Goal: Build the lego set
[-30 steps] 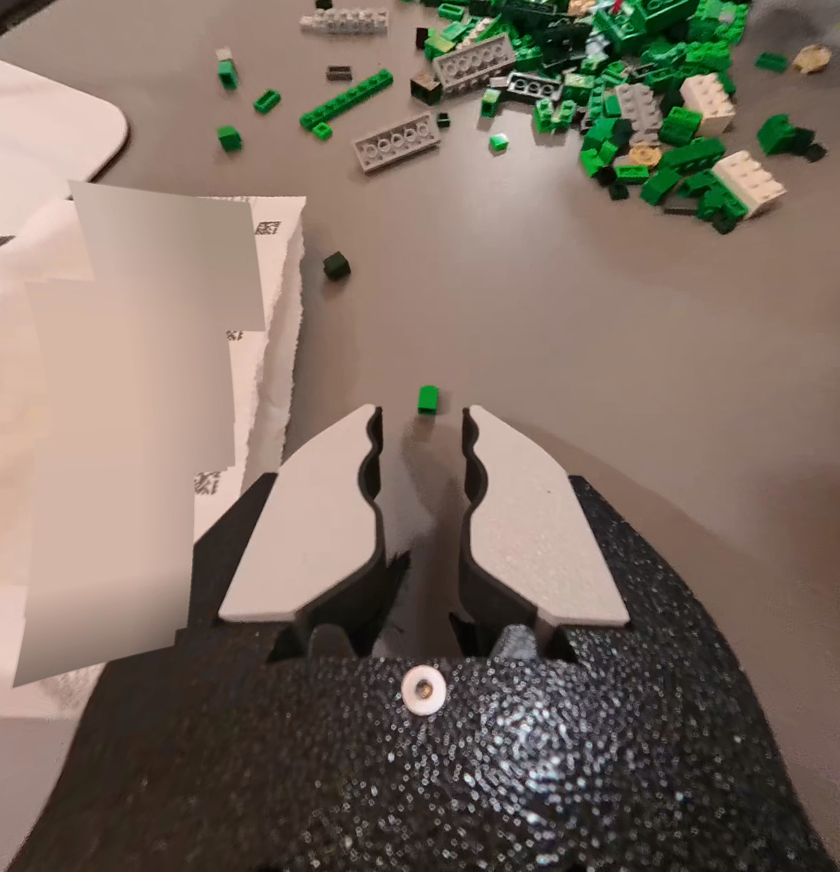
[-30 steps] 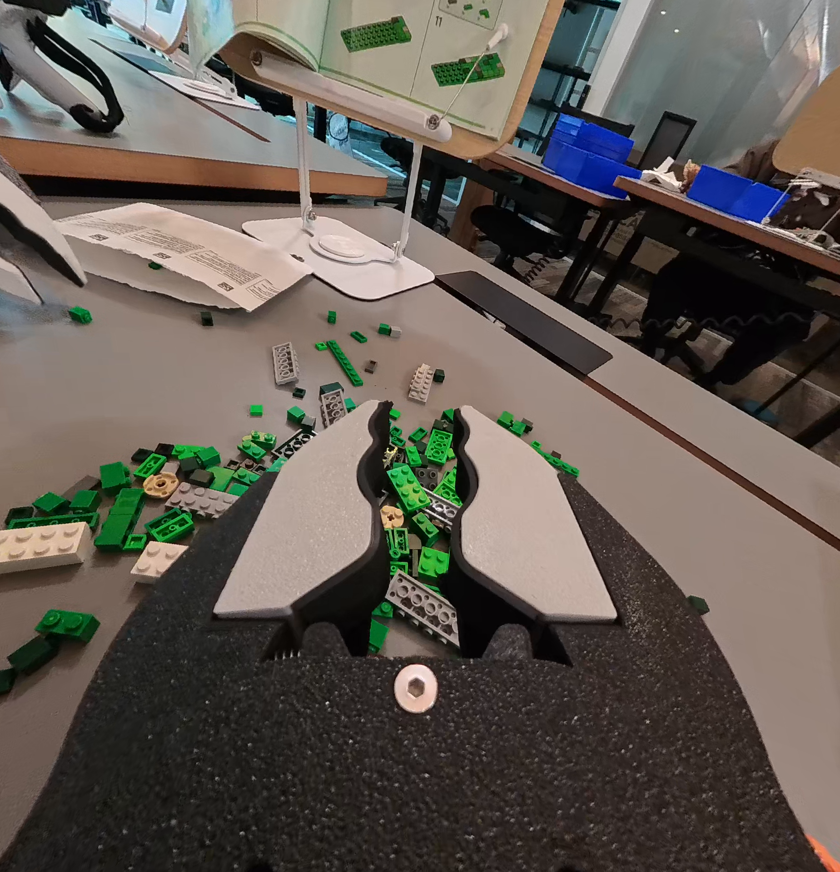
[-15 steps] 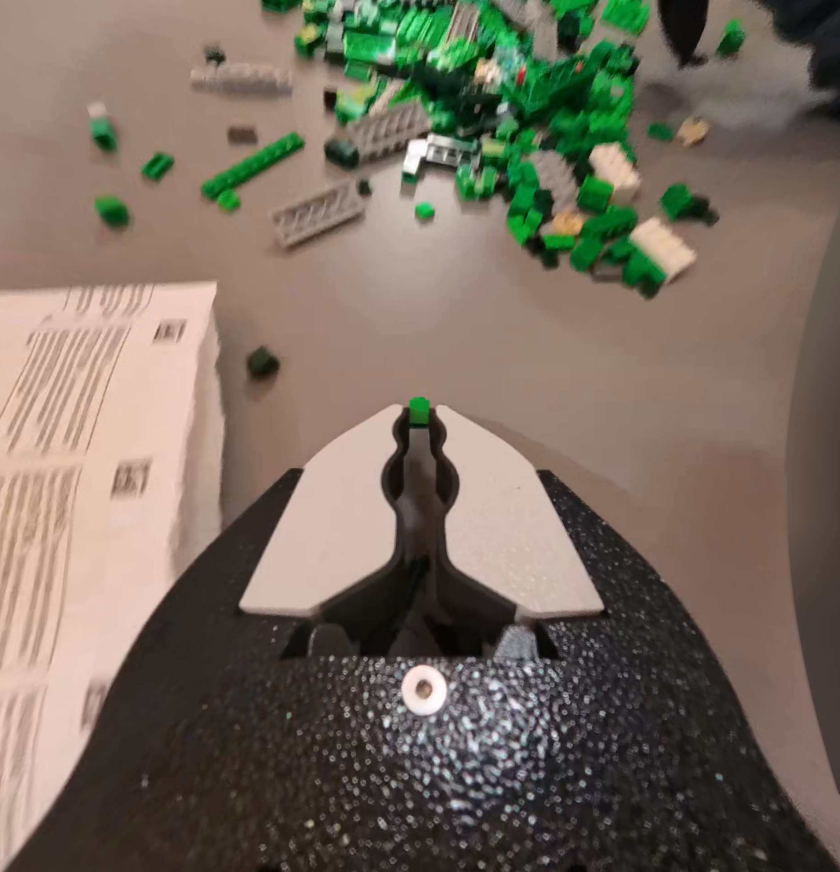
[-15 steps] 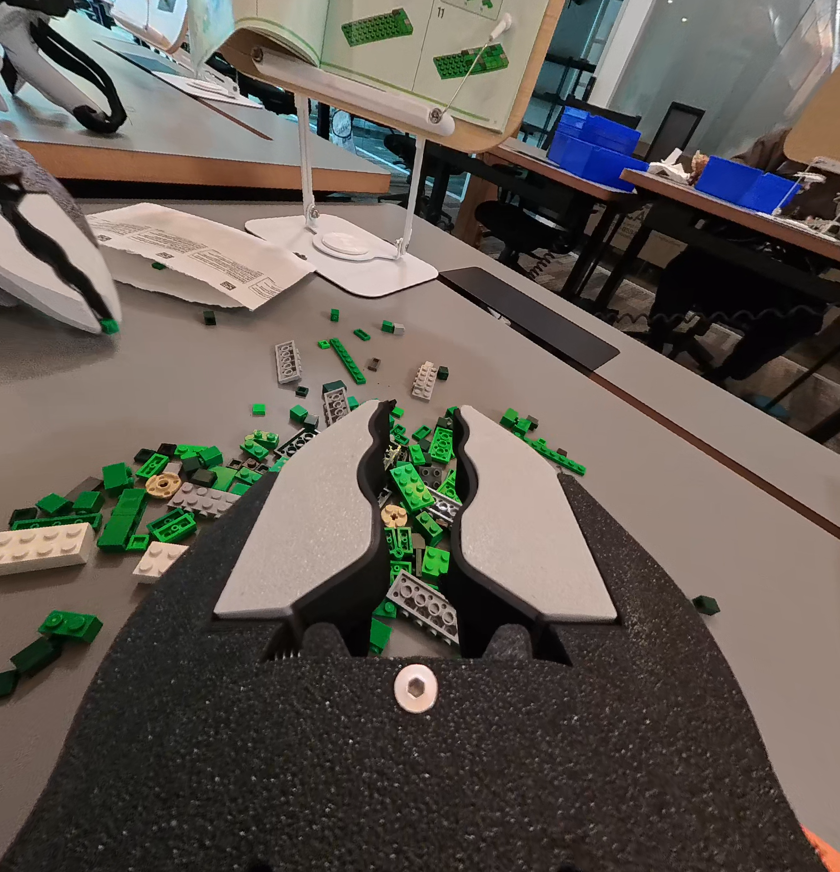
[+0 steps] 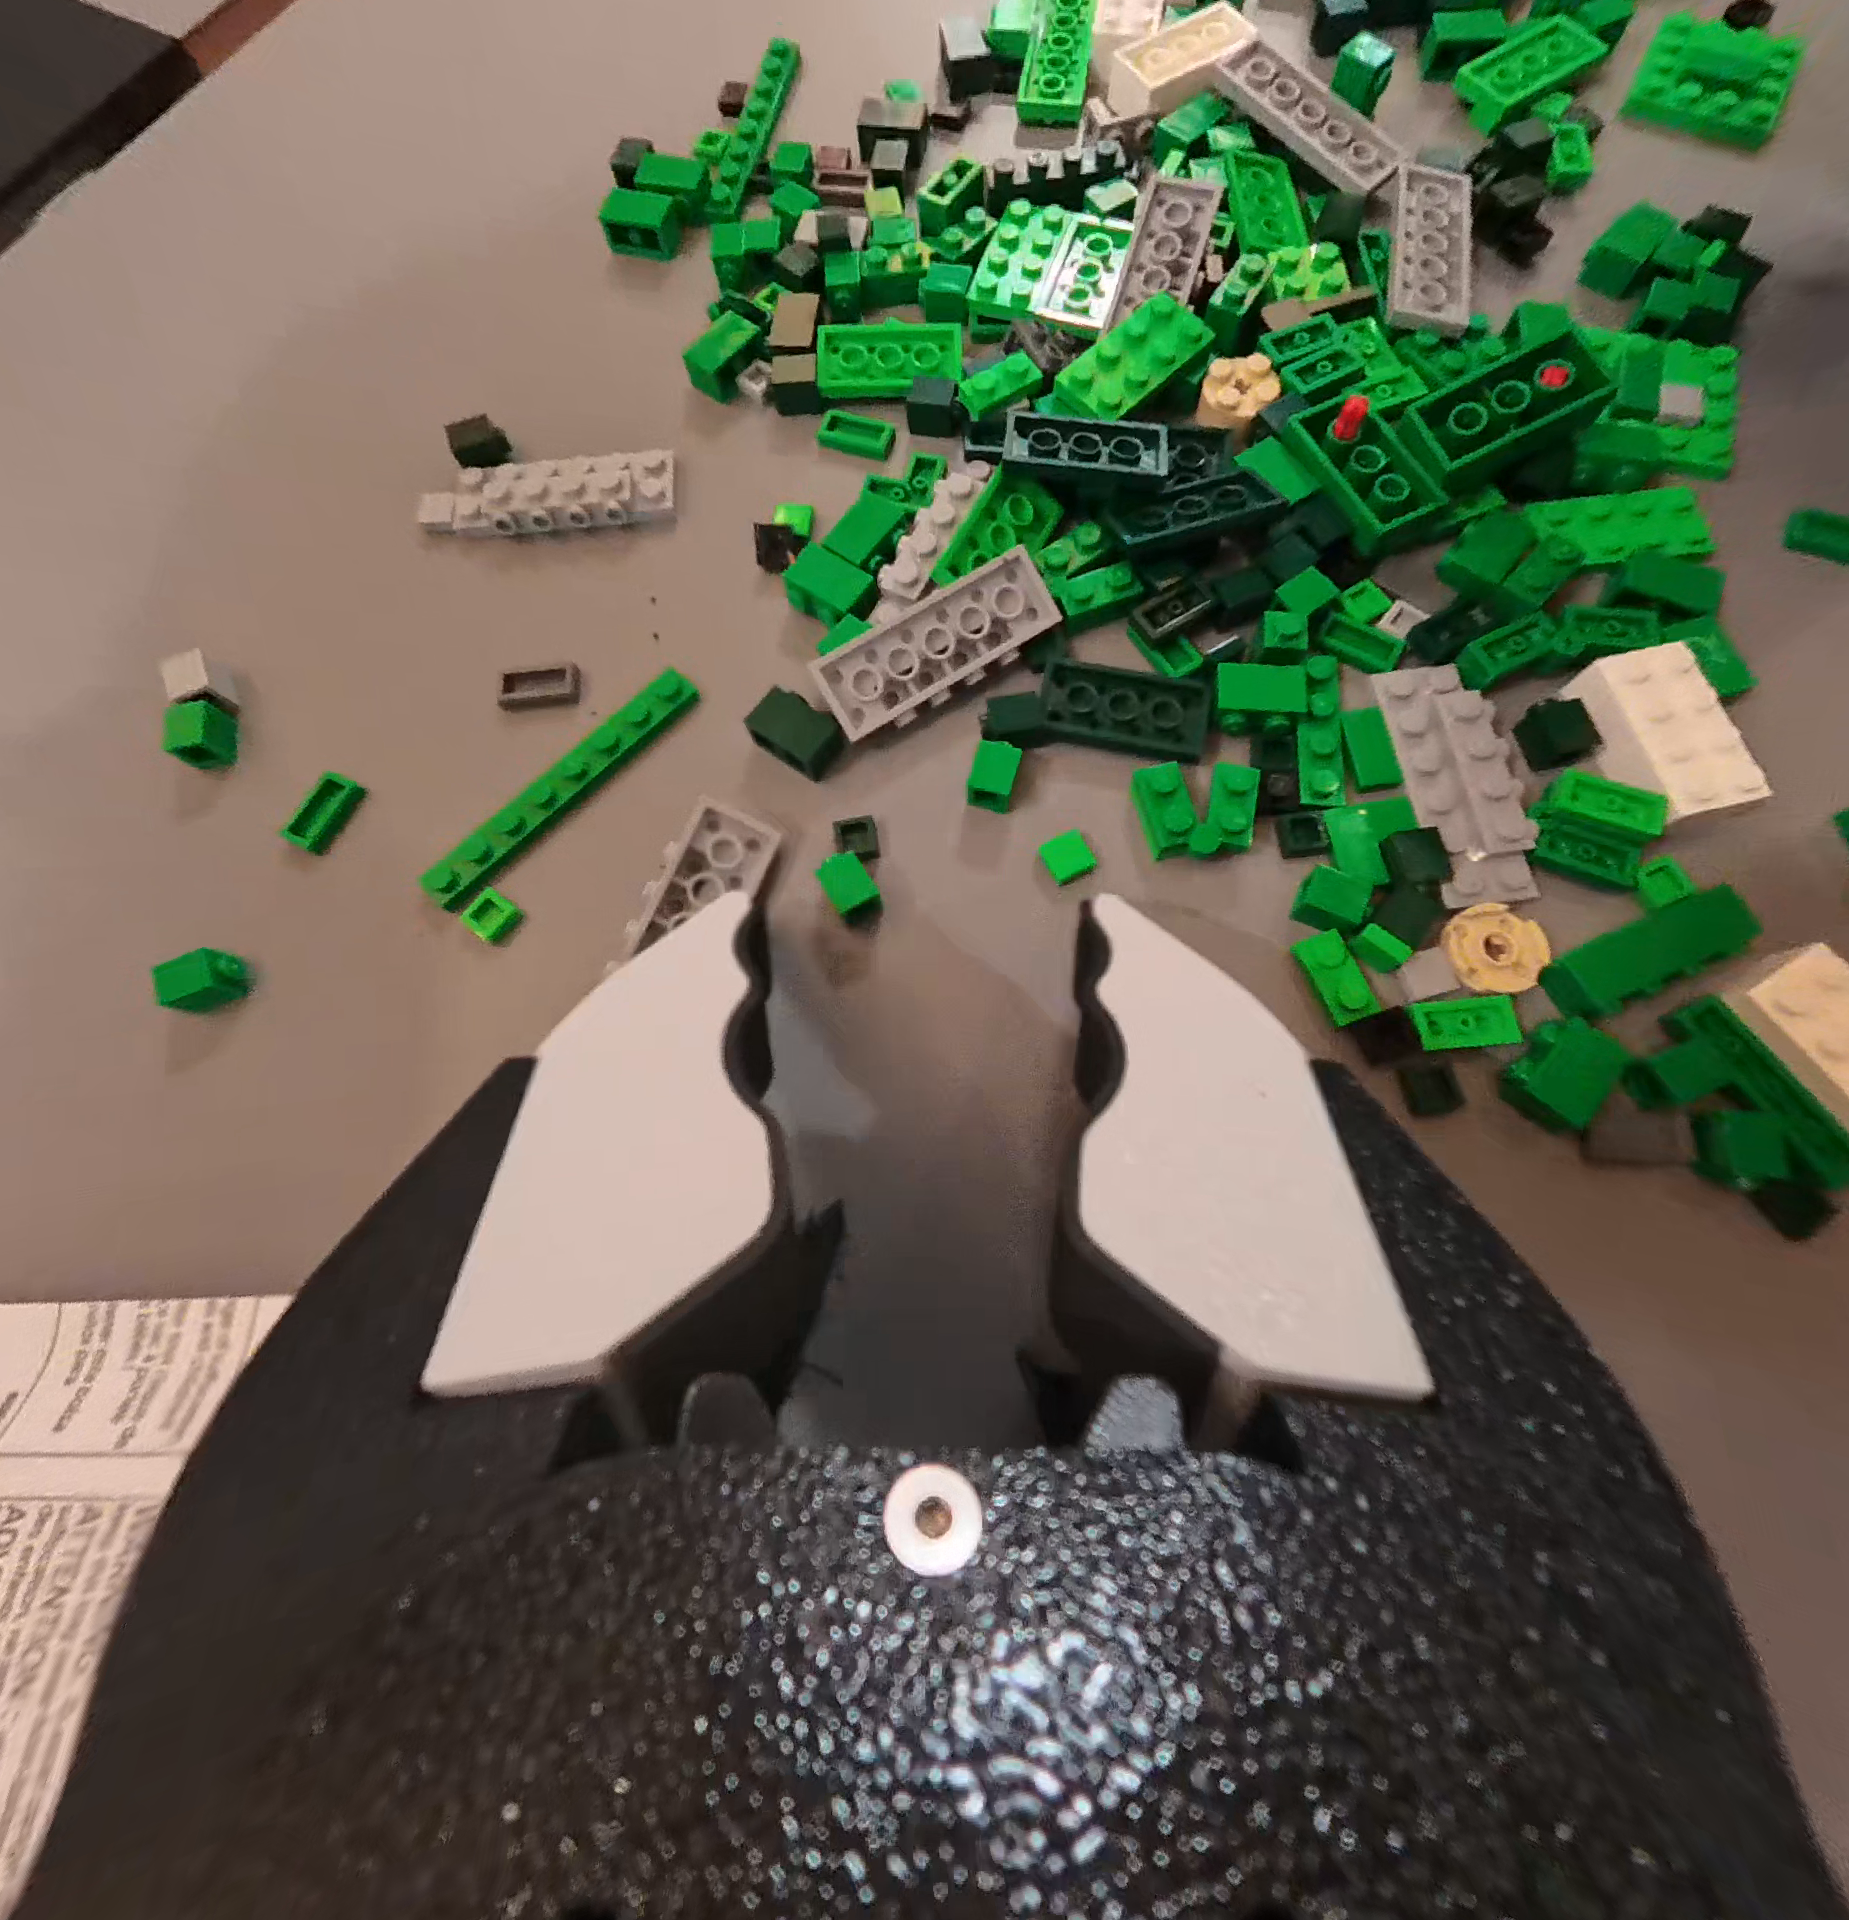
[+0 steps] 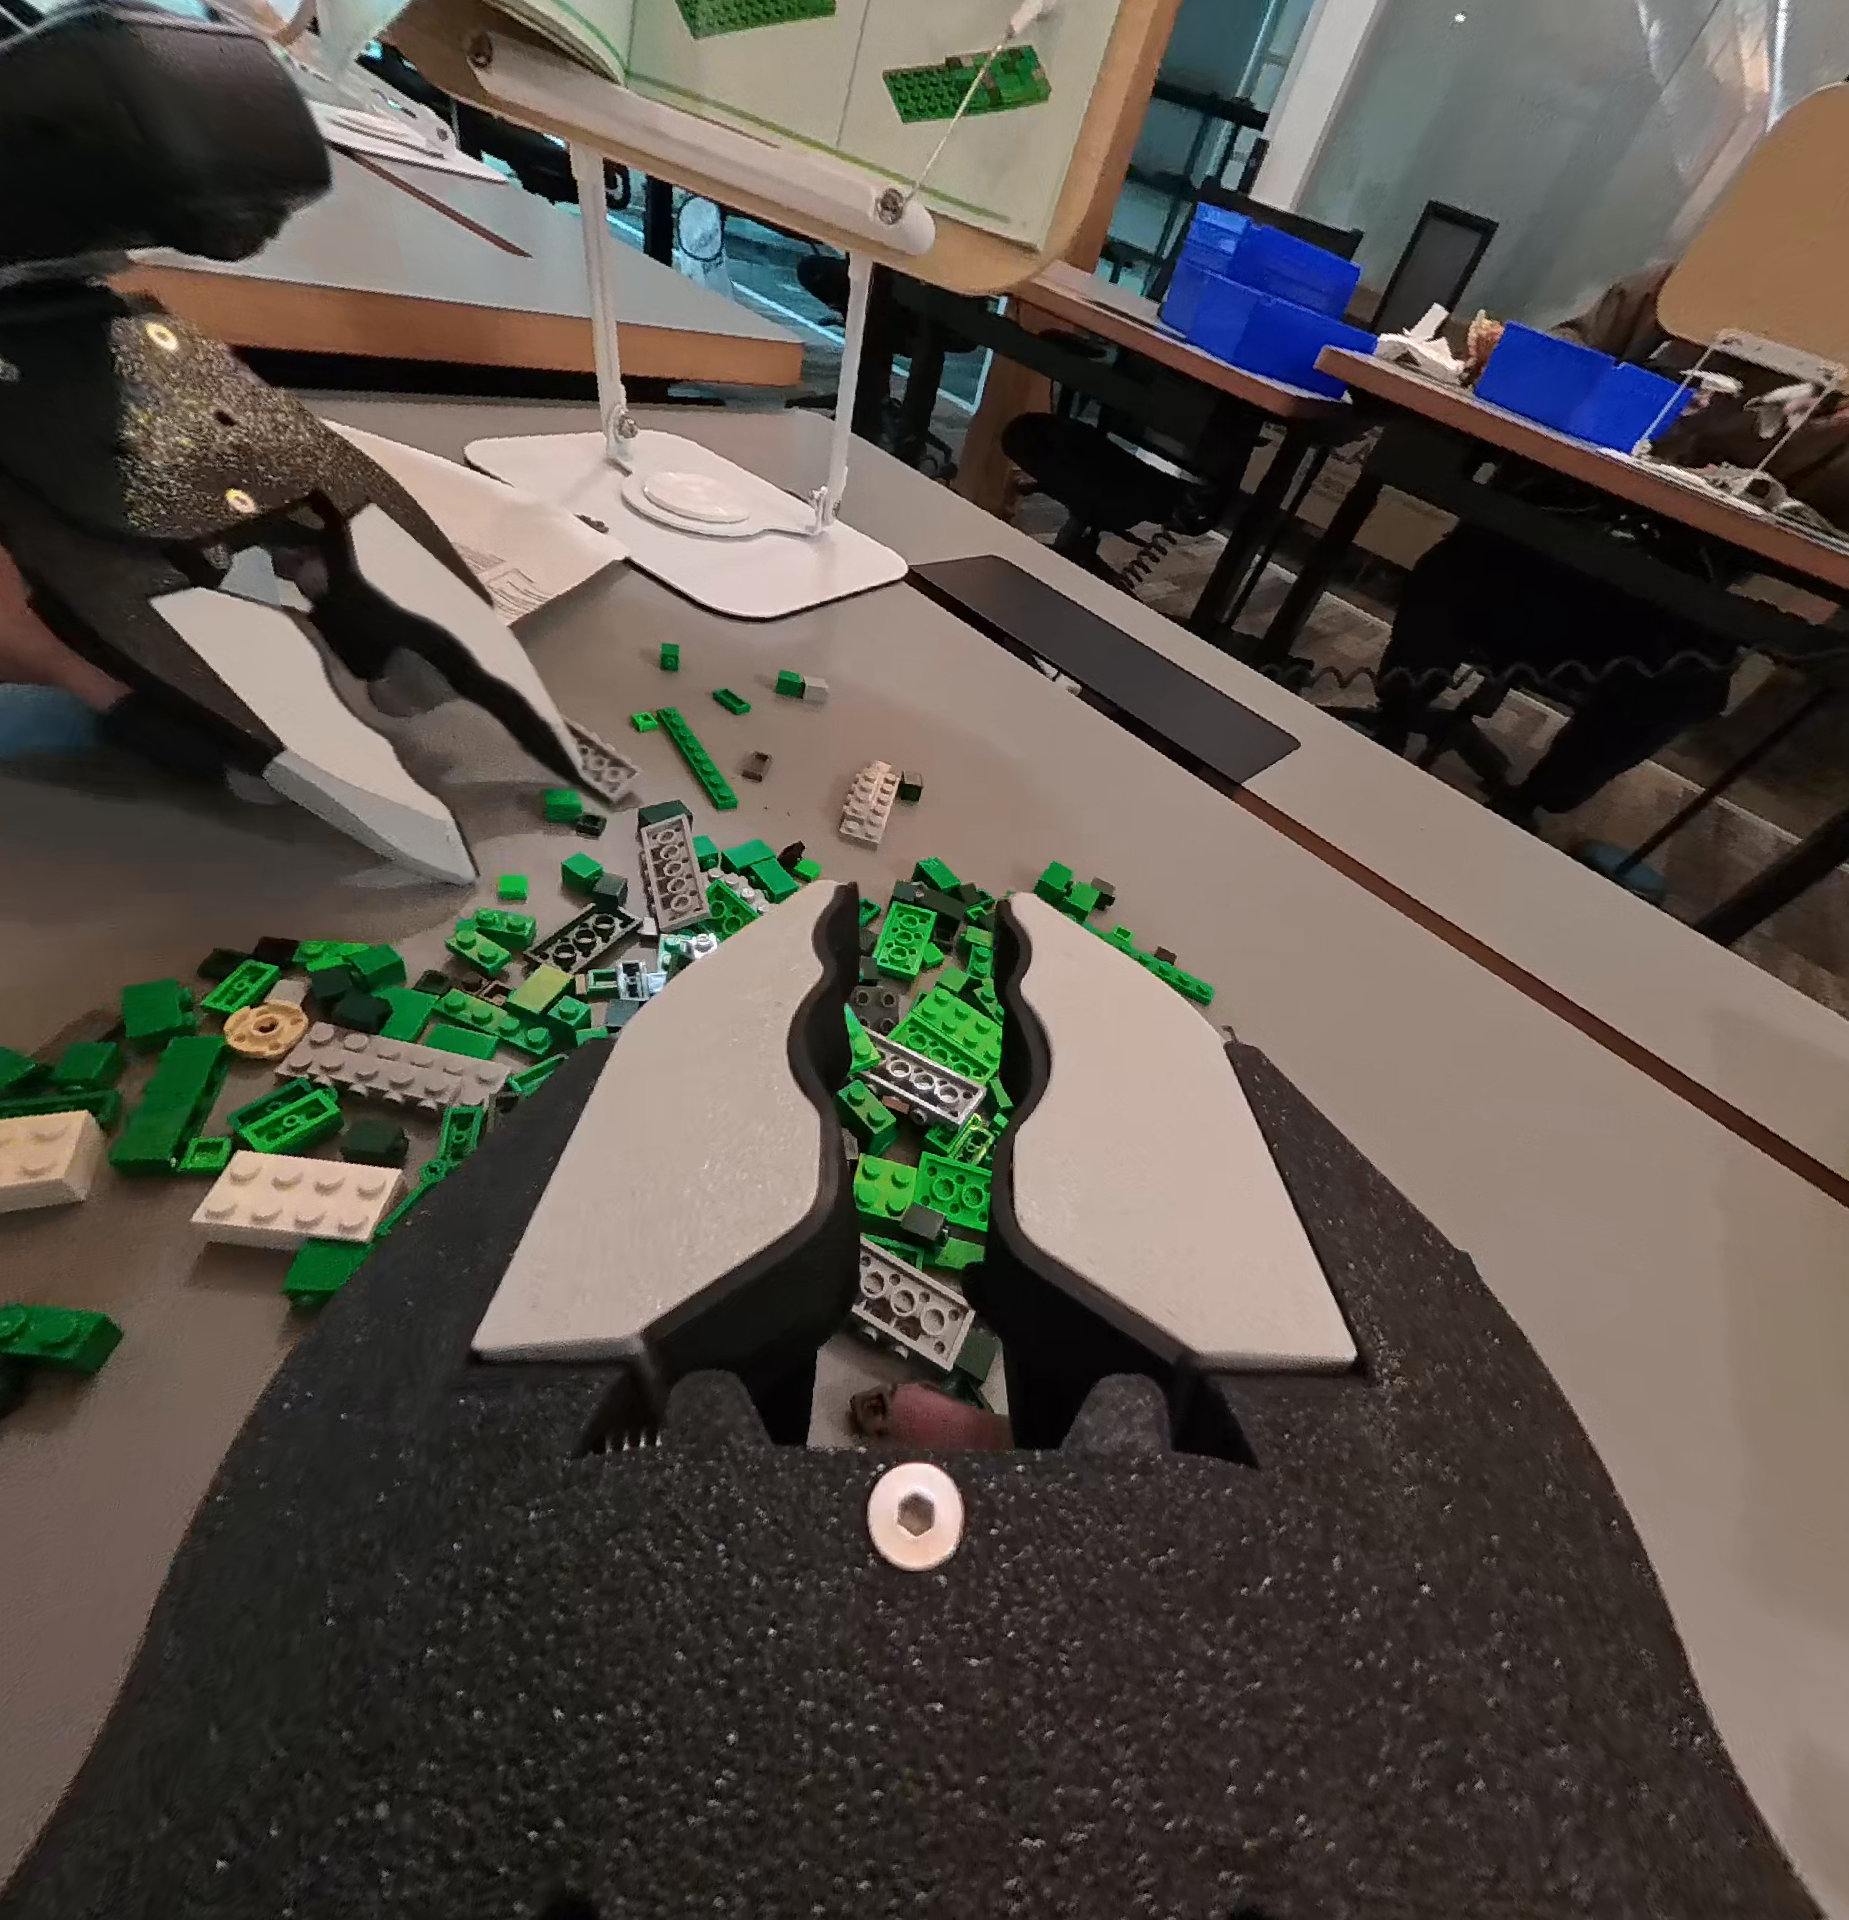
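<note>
My left tool (image 5: 920, 914) gapes empty over a small green brick (image 5: 848, 884) beside the brick pile (image 5: 1263, 499) on the worktop (image 5: 276, 364); only my right tool (image 6: 925, 904), parted, shows the instruction stand (image 6: 691, 520)

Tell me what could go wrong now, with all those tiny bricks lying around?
The left tool is open, low over the table beside the small green brick; closing crooked could flick it away. One finger partly covers a grey plate and might nudge it. The right tool hovers open over the brick pile and could scatter bricks.
</note>
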`<state>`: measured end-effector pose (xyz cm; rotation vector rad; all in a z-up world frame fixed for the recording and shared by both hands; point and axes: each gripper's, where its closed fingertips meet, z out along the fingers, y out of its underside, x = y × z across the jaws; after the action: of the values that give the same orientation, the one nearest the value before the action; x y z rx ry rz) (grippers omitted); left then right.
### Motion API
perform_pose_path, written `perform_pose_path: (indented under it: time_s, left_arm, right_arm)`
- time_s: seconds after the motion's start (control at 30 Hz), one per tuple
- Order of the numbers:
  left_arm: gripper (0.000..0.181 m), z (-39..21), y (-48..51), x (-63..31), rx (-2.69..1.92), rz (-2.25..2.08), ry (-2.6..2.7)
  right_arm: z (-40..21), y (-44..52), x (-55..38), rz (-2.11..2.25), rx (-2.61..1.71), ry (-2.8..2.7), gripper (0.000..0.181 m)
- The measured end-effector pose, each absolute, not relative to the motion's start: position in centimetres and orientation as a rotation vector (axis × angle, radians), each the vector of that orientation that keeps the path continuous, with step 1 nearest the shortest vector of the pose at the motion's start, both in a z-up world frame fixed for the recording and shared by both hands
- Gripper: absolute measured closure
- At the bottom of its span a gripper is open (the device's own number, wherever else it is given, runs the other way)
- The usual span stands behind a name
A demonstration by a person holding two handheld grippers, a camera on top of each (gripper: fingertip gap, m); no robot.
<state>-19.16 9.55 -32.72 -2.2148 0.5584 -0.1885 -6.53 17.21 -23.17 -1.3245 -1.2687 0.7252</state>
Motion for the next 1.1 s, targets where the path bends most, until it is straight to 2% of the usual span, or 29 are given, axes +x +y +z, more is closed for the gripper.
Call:
perform_pose_path:
  time_s: [0.07,0.23,0.37,0.43,0.47,0.67,0.87,1.1]
  left_arm:
    - [0.118,-31.8,9.5,-19.6,-2.147,-0.151,0.544]
    - [0.119,-29.2,8.9,-20.2,-1.971,-0.152,0.489]
    - [0.139,-26.7,8.7,-20.6,-1.803,-0.218,0.432]
    - [0.153,-26.0,8.5,-20.8,-1.761,-0.259,0.402]
    - [0.158,-25.8,8.5,-21.0,-1.753,-0.275,0.381]
    - [0.177,-25.3,8.3,-21.2,-1.728,-0.376,0.349]
    - [0.181,-25.0,8.2,-20.3,-1.685,-0.327,0.42]
    - [0.181,-25.2,7.9,-18.6,-1.632,-0.195,0.565]
  right_arm:
    - [-23.1,16.9,-6.5,0.78,-1.334,-1.273,0.157]
    - [-23.6,16.4,-6.3,0.9,-1.376,-1.309,0.167]
    - [-23.7,19.3,-3.8,0.691,-1.391,-1.318,0.168]
    - [-23.6,20.6,-1.9,0.608,-1.356,-1.346,0.181]
    - [-23.5,21.0,-1.2,0.612,-1.346,-1.351,0.181]
    - [-22.7,18.5,-0.9,0.958,-1.254,-1.39,0.181]
    - [-25.5,10.2,-6.1,1.004,-1.151,-1.819,0.181]
    - [-29.7,3.4,-10.5,0.729,-0.938,-2.451,0.181]
